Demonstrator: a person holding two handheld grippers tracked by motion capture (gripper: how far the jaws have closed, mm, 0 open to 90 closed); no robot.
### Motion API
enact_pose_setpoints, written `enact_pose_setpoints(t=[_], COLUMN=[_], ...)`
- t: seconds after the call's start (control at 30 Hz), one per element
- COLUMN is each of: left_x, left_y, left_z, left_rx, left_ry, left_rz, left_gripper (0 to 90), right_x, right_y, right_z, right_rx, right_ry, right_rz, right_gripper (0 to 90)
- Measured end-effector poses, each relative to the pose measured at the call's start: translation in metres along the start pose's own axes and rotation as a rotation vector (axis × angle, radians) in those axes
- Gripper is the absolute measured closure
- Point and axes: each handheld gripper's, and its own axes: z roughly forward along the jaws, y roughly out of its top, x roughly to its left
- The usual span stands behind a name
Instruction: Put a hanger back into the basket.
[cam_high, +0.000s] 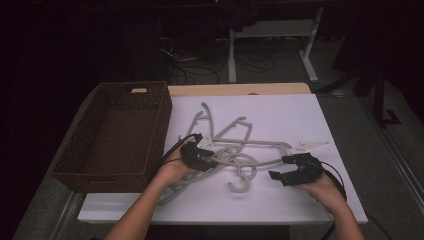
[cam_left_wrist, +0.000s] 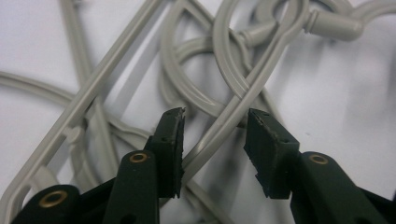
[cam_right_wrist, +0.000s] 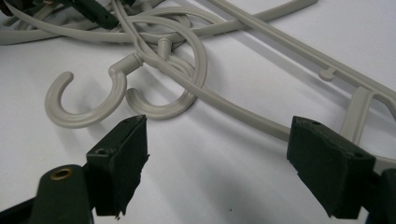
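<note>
Tangled grey plastic hangers (cam_high: 235, 150) all lie mid-frame on the white desk (cam_high: 300, 115); brown wicker basket (cam_high: 85, 165) empty; left tool (cam_left_wrist: 215, 140) parted astride one bar, right tool (cam_right_wrist: 233, 163) wide apart, empty.

We note bare forearms, no sleeves. Left gripper (cam_high: 200, 155) and right gripper (cam_high: 295, 170): black jaws, brass rivets, ragged pads (cam_left_wrist: 173, 149), black cables.

One wicker basket (cam_high: 115, 135) sits on the counter (cam_high: 300, 120). Just beside the basket lies one tangled heap of grey plastic hangers (cam_high: 235, 145); two hooks (cam_right_wrist: 84, 105) show plainly at its near edge, but the full number of hangers cannot be told. Two claws work at the heap, the left claw (cam_high: 207, 159) nearer the basket and the right claw (cam_high: 282, 170) farther from it.
</note>
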Motion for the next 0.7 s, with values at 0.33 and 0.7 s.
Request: enact_pose_setpoints(t=[0.33, 0.7], left_x=[-0.0033, -0.0064], left_y=[-0.0045, 0.0001], left_z=[0.0002, -0.0046], left_rx=[0.023, 0.043], left_ry=[-0.047, -0.076], left_rz=[0.033, 0.05], left_gripper=[66.4, 75.3], right_x=[0.0007, -0.002], right_y=[0.0006, 0.0002], right_z=[0.0008, -0.0019], right_rx=[-0.003, -0.024], right_ry=[0.003, -0.003], right_rz=[0.003, 0.009], right_gripper=[20.7, 21.1])
